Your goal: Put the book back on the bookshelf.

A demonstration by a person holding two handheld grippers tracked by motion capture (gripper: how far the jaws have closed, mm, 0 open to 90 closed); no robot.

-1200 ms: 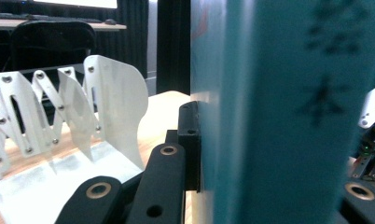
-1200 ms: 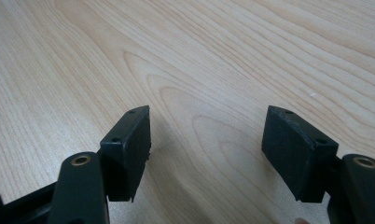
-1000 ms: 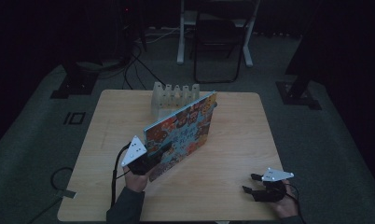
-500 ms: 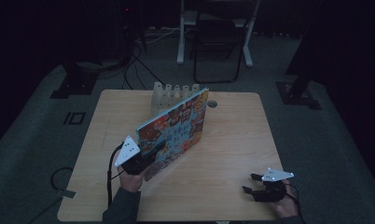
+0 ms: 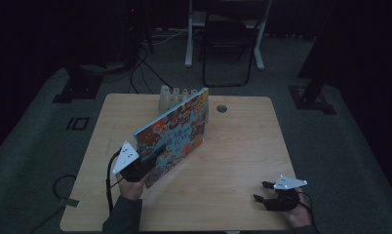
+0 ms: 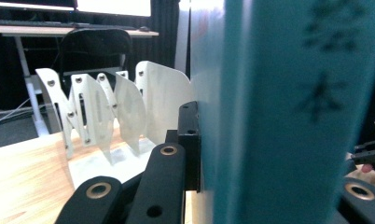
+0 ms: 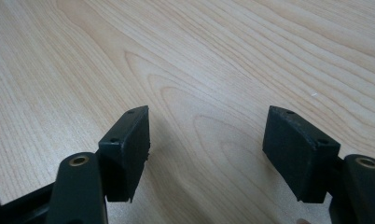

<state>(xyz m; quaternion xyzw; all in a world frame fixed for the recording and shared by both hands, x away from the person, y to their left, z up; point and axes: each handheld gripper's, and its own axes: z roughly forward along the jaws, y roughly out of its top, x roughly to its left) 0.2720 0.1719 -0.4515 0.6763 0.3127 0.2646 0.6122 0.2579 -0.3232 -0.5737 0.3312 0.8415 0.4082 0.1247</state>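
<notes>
The high view is dim and murky, black toward its upper corners. Both gripper views are bright; the book (image 6: 279, 112) at right of the left gripper view is blurred.

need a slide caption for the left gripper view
Left gripper clamped on the teal spine of a book, with the white slotted rack standing on the wooden table behind.

The book (image 5: 177, 134) stands tilted at the centre of the table (image 5: 243, 146), directly before the rack (image 5: 172, 95) at the upper centre. The left gripper (image 5: 135, 168) sits at its lower-left end; the right gripper (image 5: 267, 192) lies lower right, well apart.
</notes>
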